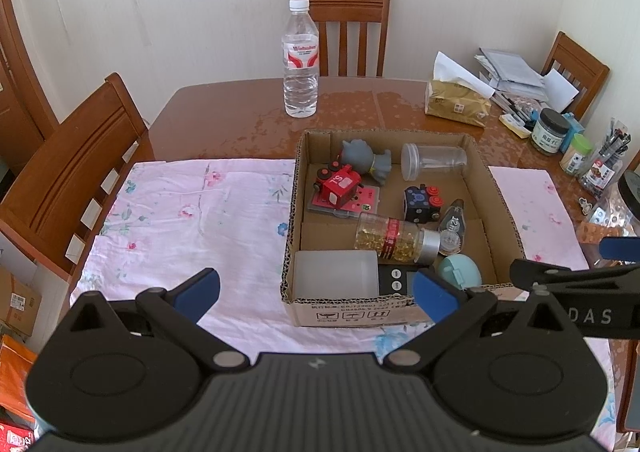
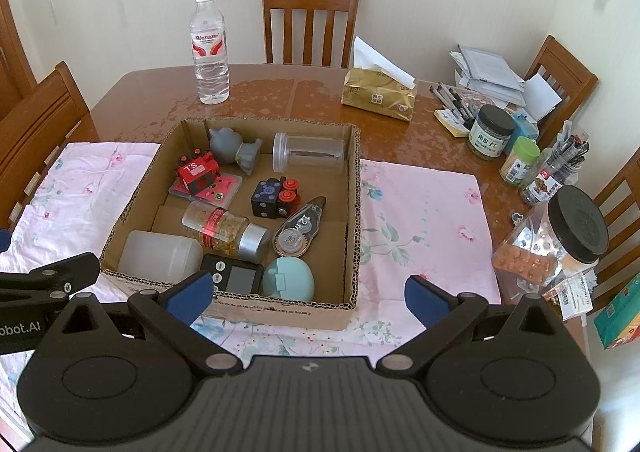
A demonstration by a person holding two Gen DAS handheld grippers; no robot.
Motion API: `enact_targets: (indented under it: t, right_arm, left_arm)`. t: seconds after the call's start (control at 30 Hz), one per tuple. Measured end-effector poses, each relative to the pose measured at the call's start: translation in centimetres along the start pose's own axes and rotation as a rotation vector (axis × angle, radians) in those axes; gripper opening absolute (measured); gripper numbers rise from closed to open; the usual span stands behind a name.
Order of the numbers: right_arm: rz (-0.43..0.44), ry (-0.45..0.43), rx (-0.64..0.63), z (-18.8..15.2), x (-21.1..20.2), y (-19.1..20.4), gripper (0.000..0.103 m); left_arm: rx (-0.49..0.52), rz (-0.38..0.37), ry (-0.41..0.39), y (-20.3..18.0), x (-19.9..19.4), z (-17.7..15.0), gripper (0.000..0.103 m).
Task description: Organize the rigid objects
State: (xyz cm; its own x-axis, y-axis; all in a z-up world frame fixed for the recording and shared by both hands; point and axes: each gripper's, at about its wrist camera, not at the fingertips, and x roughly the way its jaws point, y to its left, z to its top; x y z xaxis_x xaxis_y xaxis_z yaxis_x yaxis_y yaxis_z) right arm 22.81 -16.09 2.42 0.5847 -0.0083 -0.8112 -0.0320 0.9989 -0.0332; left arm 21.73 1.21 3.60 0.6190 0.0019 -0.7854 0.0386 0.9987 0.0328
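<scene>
left wrist view, nearest item: my left gripper [image 1: 316, 292], jaws spread wide, holding nothing, poised over the pink floral cloth [image 1: 180, 219] just short of the cardboard box [image 1: 290, 236]. right wrist view: my right gripper [image 2: 308, 294], likewise spread and empty, at the box's near wall.

box contents, near to far:
- frosted plastic tub [image 2: 160, 256], near-left corner; light, smooth, wide for the jaws.
- black timer [image 2: 236, 278]; flat, take by its edges.
- teal round case [image 2: 288, 278]; slippery dome, i judge.
- capsule bottle [image 2: 224, 230], on its side; rigid, may roll; grip across the body.
- correction tape [image 2: 298, 230]; light.
- dark toy block [image 2: 274, 197], red toy train [image 2: 198, 173]; stiff, blocky, easy holds.
- grey figure [image 2: 234, 149], clear jar [image 2: 308, 151], at the far wall.

beyond the box: water bottle [image 2: 209, 47], upright on the table [image 2: 280, 91].
</scene>
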Motion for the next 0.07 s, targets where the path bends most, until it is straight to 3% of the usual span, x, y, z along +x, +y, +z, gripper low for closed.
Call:
enact_targets:
  t: [0.07]
  right_arm:
    - [0.000, 0.002, -0.002, -0.05, -0.02, -0.03, 0.103]
  left_arm:
    - [-0.001, 0.000, 0.001, -0.08, -0.05, -0.03, 0.102]
